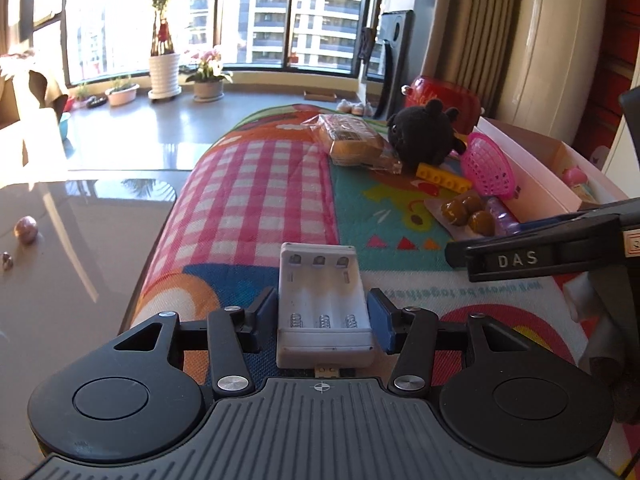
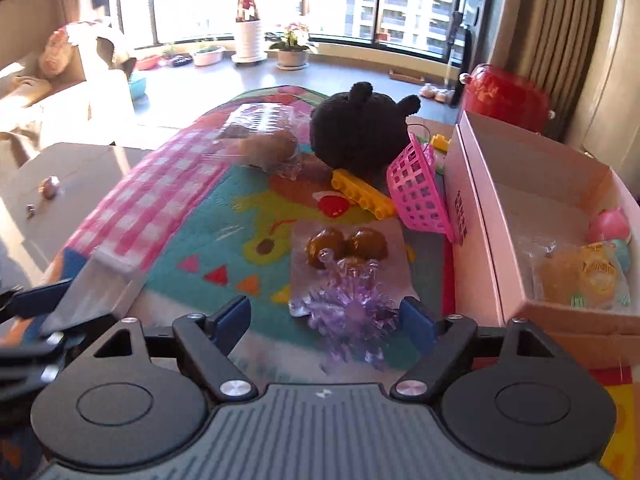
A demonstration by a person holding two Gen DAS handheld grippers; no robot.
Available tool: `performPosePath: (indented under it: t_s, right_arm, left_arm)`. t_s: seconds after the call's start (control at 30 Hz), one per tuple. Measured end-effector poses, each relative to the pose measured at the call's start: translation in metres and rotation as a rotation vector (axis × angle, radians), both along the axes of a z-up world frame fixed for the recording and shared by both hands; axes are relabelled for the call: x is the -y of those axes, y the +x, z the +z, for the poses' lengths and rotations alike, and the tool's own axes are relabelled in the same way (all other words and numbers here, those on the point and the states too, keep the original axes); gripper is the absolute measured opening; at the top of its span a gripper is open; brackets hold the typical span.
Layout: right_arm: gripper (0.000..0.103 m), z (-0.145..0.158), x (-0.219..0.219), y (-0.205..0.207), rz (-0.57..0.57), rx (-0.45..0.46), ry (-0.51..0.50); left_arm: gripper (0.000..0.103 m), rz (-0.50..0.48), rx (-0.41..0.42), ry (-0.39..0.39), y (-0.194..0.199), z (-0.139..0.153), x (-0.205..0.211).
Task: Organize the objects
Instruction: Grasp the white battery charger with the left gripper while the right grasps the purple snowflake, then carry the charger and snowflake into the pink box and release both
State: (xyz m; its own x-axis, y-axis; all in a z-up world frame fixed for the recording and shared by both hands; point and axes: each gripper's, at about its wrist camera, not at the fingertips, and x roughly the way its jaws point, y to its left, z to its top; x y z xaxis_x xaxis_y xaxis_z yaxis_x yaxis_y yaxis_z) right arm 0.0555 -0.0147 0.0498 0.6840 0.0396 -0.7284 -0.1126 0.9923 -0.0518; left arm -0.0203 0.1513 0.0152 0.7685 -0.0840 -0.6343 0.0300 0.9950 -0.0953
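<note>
Our left gripper (image 1: 323,312) is clamped on a white battery charger (image 1: 323,304): both blue pads press its long sides, and the jaws stand about half apart around it. The charger is an open plastic tray with three empty slots, springs at the near end and metal contacts at the far end, and a USB plug pokes out of its near end toward the camera. It points away from us, over the bright play mat (image 1: 272,184).

Our right gripper (image 2: 326,318) has its jaws set moderately wide, with a clear purple spiky toy (image 2: 352,312) between them. The toy sits toward the right pad (image 2: 416,326) and seems to touch it; the left pad (image 2: 232,320) is clearly apart from it, so we see no grip. The toy is blurred, so we cannot tell the contact for sure.

Just beyond the spiky toy lies a clear packet of brown balls (image 2: 344,246), touching it. Farther off are a yellow brick (image 2: 362,194), a pink basket (image 2: 420,192) tipped on its side against the pink box (image 2: 476,216), a black plush (image 2: 360,128) and wrapped bread (image 1: 352,140). The box stands at the right of the mat, near our right gripper, with a few small toys and a snack packet inside.
</note>
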Motion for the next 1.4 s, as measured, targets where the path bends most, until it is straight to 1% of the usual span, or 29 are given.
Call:
performPosePath:
  t_s: [0.03,0.07,0.1,0.13,0.2,0.23,0.33,0.43,0.57,0.63,0.67,0.7,0.77,0.8,0.97,1.03,1.07,1.1,1.17,1.3,1.33,1.37,1.4]
  right_arm:
    - [0.08,-0.001,-0.001,0.001,-0.002,0.003,-0.005]
    - [0.078,-0.001,-0.001,0.0,0.0,0.005,-0.003]
    - [0.07,-0.001,0.0,0.0,0.005,0.005,-0.004]
    - [0.066,-0.001,0.0,-0.001,0.01,0.006,-0.008]
    - [0.046,0.001,0.003,-0.005,0.017,0.004,-0.015]
    - [0.044,0.002,0.005,-0.007,0.025,-0.003,-0.014]
    - [0.044,0.003,0.013,-0.02,0.051,-0.007,-0.008]
    - [0.044,0.003,0.021,-0.04,0.077,-0.005,-0.025]
    - [0.044,0.004,0.037,-0.073,0.128,-0.008,-0.052]
    - [0.047,0.005,0.045,-0.088,0.148,-0.001,-0.084]
    - [0.059,0.005,0.049,-0.094,0.147,0.004,-0.105]
    - [0.074,0.005,0.054,-0.1,0.137,0.012,-0.129]
    - [0.084,0.002,0.065,-0.109,0.103,0.034,-0.17]
    - [0.086,0.001,0.07,-0.113,0.088,0.042,-0.18]
    - [0.089,0.001,0.097,-0.121,0.011,0.053,-0.193]
    - [0.093,0.003,0.107,-0.121,0.01,0.033,-0.121]
    - [0.098,0.004,0.111,-0.12,0.014,0.024,-0.076]
    - [0.1,0.004,0.113,-0.12,0.016,0.02,-0.038]
    - [0.1,0.002,0.112,-0.116,0.024,0.015,0.011]
    - [0.101,-0.009,0.112,-0.1,-0.012,-0.003,0.061]
    - [0.101,-0.01,0.113,-0.099,-0.023,0.006,0.074]
    - [0.095,-0.01,0.111,-0.097,-0.031,0.021,0.074]
    - [0.085,-0.009,0.109,-0.097,-0.026,0.026,0.068]
  left_arm:
    - [0.055,0.002,0.001,-0.002,0.0,0.0,0.0]
    - [0.055,0.003,0.002,-0.003,0.0,-0.001,0.0]
    - [0.055,0.002,0.004,-0.002,0.0,-0.001,0.0]
    - [0.054,0.002,0.006,-0.001,0.0,-0.001,0.0]
    - [0.054,0.003,0.008,0.004,0.0,-0.002,0.002]
    - [0.054,0.005,0.008,0.008,0.0,-0.002,0.002]
    - [0.054,0.01,0.008,0.018,0.0,-0.001,0.005]
    - [0.053,0.015,0.002,0.022,0.001,0.0,0.008]
    - [0.053,-0.01,-0.004,0.021,0.003,0.001,0.018]
    - [0.053,-0.019,-0.003,0.025,0.004,0.0,0.025]
    - [0.053,-0.022,-0.003,0.024,0.005,0.0,0.028]
    - [0.053,-0.026,-0.004,0.022,0.005,0.0,0.031]
    - [0.053,-0.038,-0.008,0.014,0.007,0.001,0.037]
    - [0.053,-0.046,-0.01,0.009,0.007,0.001,0.04]
    - [0.053,-0.053,-0.006,0.038,0.006,0.0,0.051]
    - [0.053,-0.05,-0.005,0.043,0.006,0.0,0.052]
    - [0.053,-0.049,-0.005,0.045,0.006,0.0,0.052]
    - [0.053,-0.049,-0.004,0.047,0.006,0.0,0.052]
    - [0.053,-0.05,-0.001,0.054,0.005,-0.001,0.053]
    - [0.054,-0.054,0.008,0.061,0.004,-0.003,0.053]
    - [0.054,-0.054,0.009,0.061,0.004,-0.003,0.053]
    - [0.054,-0.054,0.01,0.059,0.004,-0.003,0.053]
    - [0.054,-0.054,0.01,0.058,0.004,-0.003,0.053]
